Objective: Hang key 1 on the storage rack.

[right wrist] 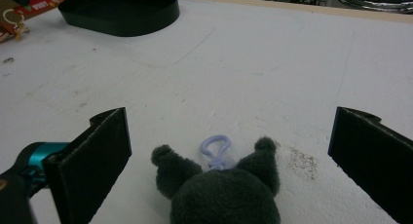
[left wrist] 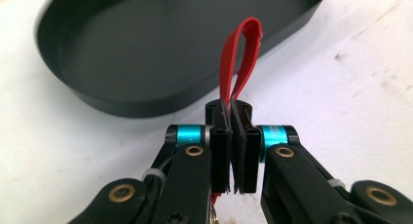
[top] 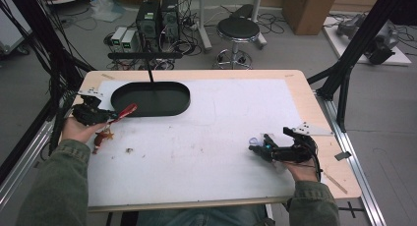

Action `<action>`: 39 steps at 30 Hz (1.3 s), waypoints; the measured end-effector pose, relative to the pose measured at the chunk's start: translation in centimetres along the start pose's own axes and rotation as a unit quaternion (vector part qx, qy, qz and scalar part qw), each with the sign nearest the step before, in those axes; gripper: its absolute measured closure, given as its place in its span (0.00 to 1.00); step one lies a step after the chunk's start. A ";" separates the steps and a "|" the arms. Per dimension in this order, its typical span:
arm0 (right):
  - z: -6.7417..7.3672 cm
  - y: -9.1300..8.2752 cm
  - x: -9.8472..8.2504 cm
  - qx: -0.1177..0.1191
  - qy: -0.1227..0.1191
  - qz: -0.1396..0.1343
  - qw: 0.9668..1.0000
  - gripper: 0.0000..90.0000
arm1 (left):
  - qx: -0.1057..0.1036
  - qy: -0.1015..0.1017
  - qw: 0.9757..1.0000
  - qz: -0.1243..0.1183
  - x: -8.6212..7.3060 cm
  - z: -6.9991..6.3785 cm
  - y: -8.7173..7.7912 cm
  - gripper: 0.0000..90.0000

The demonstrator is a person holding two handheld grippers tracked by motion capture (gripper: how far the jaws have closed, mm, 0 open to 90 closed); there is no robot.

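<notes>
Red strap: a red strap (left wrist: 241, 58), folded into a loop, is pinched between the pads of the left gripper (left wrist: 233, 136), whose jaws are pressed together on it; the loop rises past the tips toward the black tray.
Left gripper place: in the high view the left gripper (top: 105, 115) is near the table's left edge, the strap (top: 127, 111) slanting toward the tray's near-left rim.
Hanging charm: below that hand a small reddish piece with a gold star (top: 104, 136) shows against the white sheet; whether it touches the sheet I cannot tell.
Right gripper: the right gripper (right wrist: 229, 151) has its jaws spread wide apart, pressing on nothing.
Grey plush toy: a dark grey plush toy (right wrist: 221, 192) with two ears and a lilac clip (right wrist: 215, 151) lies between those jaws, touching neither pad, toward the table's near-right corner.
Black tray: an oval black tray (top: 118, 93) sits by the far-left corner.
Surface: a white sheet (top: 221, 123) covers most of the wooden table (top: 314, 113).
</notes>
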State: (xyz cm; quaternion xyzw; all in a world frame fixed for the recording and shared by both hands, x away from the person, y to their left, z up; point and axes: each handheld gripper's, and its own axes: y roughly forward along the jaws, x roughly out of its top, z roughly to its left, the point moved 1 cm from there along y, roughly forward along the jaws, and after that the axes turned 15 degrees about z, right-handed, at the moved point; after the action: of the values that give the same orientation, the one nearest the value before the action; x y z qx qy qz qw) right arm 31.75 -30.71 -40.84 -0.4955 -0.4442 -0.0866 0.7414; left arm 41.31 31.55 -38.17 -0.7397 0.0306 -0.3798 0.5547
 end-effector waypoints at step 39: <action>0.0 -0.1 0.0 0.003 -0.003 -0.007 1.000 0.01 | -0.012 0.054 0.994 -0.096 10.1 -3.2 -8.5 0.96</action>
State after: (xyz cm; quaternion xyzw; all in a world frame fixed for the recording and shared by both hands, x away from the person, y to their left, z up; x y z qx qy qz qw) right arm 31.70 -30.74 -40.74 -0.4905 -0.4502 -0.0885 0.7409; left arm 43.42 27.54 -25.38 -0.7239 -0.0062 -0.4708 0.5043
